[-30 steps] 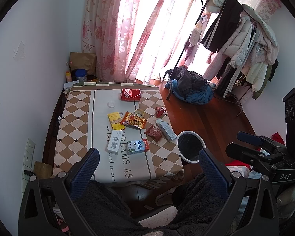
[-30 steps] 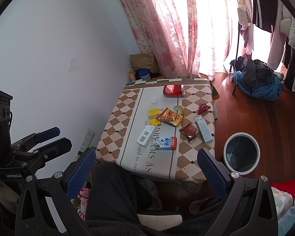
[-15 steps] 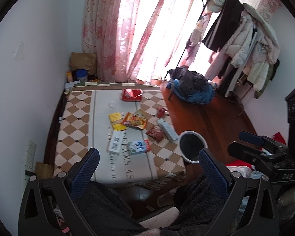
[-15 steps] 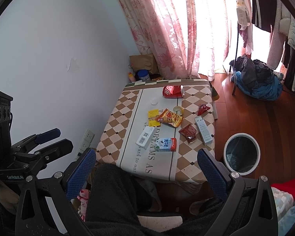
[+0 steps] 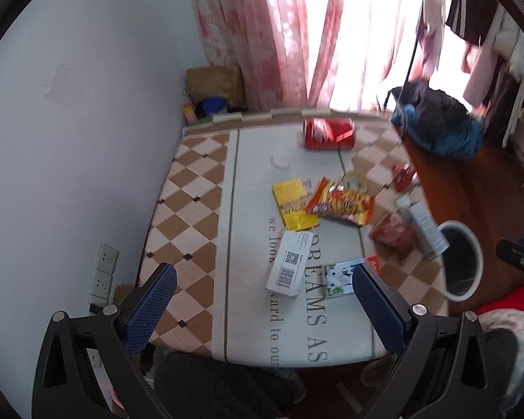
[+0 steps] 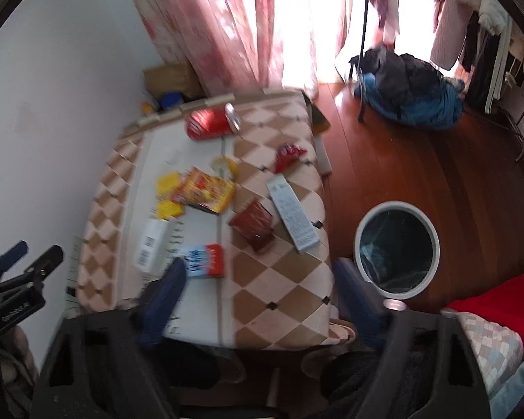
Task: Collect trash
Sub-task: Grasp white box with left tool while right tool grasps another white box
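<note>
Both grippers have dropped closer to the desk (image 5: 192, 188). The left gripper (image 5: 262, 300) and right gripper (image 6: 258, 286) have jaws apart, empty. Wrappers (image 5: 339, 202) fill mid-frame; the trash bin (image 6: 396, 206) waits right.

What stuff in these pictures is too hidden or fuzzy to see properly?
- Milk carton: left view, partly behind the left gripper finger.
- Trash bin contents: right view, dark liner, unclear.
- Snack bag print: right view, motion blur.
- Right gripper: blurred, open.

Daylight glare through curtain (image 5: 290, 35) | motion blur (worse right wrist) | fisheye-bent edges
</note>
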`<act>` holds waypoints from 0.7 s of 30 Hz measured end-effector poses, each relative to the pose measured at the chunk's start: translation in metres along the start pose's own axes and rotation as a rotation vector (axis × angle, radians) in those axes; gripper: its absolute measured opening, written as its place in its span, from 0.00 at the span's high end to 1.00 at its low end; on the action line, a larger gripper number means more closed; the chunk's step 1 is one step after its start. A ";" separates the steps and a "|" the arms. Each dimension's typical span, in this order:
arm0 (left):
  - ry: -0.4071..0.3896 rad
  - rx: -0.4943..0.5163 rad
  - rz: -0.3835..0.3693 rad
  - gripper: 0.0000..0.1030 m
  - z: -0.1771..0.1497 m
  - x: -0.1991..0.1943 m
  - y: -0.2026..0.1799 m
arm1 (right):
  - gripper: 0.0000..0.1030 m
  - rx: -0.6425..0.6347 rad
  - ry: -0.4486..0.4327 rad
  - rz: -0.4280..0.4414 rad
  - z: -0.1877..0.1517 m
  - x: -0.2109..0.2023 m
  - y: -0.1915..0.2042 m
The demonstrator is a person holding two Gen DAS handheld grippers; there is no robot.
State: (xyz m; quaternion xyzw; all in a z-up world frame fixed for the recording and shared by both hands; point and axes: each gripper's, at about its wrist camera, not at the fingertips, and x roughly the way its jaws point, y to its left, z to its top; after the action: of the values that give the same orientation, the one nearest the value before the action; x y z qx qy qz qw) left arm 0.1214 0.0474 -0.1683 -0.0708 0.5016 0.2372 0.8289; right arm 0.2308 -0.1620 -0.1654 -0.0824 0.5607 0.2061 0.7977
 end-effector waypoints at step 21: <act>0.357 0.079 -0.097 0.56 0.002 0.195 -0.025 | 0.54 0.055 0.236 -0.005 0.049 0.210 -0.029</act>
State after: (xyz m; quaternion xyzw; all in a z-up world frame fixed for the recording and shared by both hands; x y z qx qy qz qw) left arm 0.2099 0.0888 -0.3391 -0.1032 0.6455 0.1607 0.7395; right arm 0.3450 -0.1209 -0.3456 -0.0857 0.6558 0.1774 0.7288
